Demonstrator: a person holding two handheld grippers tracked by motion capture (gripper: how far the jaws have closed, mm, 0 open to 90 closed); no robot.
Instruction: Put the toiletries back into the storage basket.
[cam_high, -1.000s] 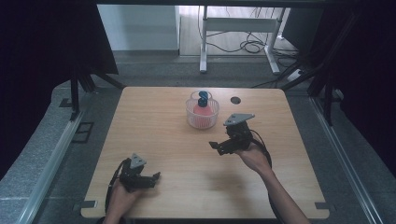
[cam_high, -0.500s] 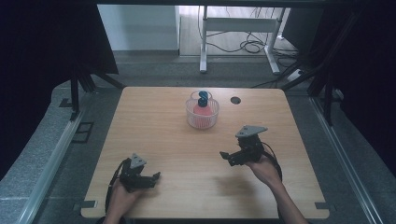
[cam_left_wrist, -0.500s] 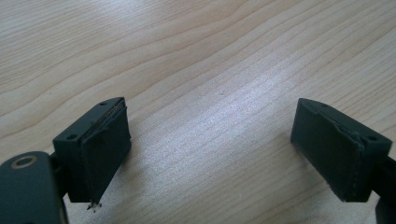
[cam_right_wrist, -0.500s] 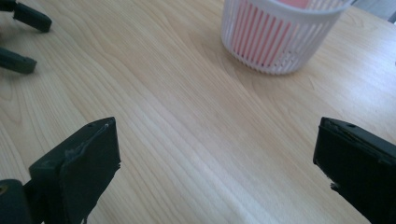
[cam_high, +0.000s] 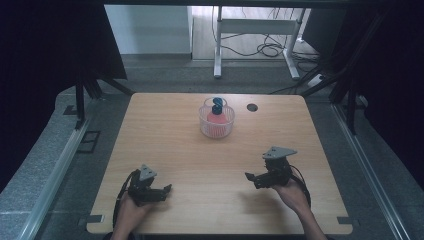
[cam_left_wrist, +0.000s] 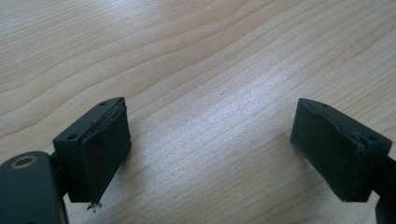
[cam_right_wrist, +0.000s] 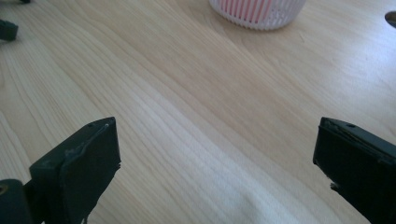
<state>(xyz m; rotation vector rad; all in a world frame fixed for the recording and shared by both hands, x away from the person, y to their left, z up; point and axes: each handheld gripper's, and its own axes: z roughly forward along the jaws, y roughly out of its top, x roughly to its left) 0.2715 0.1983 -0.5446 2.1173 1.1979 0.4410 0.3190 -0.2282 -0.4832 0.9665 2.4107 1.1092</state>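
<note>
A clear ribbed cup (cam_high: 216, 126) stands at the table's far middle, with a red object (cam_high: 215, 120) inside and a blue piece (cam_high: 217, 105) on top. Its base shows as a white ribbed cup (cam_right_wrist: 259, 11) in the right gripper view. Near the front left edge rests my left gripper (cam_high: 164, 191), held in a hand; its jaws are wide apart over bare wood (cam_left_wrist: 210, 140). At the front right, well short of the cup, my right gripper (cam_high: 251, 178) points left. It is open too, and nothing lies between its jaws (cam_right_wrist: 217, 158).
The wooden table (cam_high: 165, 135) has a small round hole (cam_high: 252, 107) right of the cup. Dark curtains flank both sides. A metal desk frame (cam_high: 220, 45) and cables lie on the floor beyond the far edge.
My right gripper has drawn back from beside the cup toward the front right of the table. The left gripper has stayed put.
</note>
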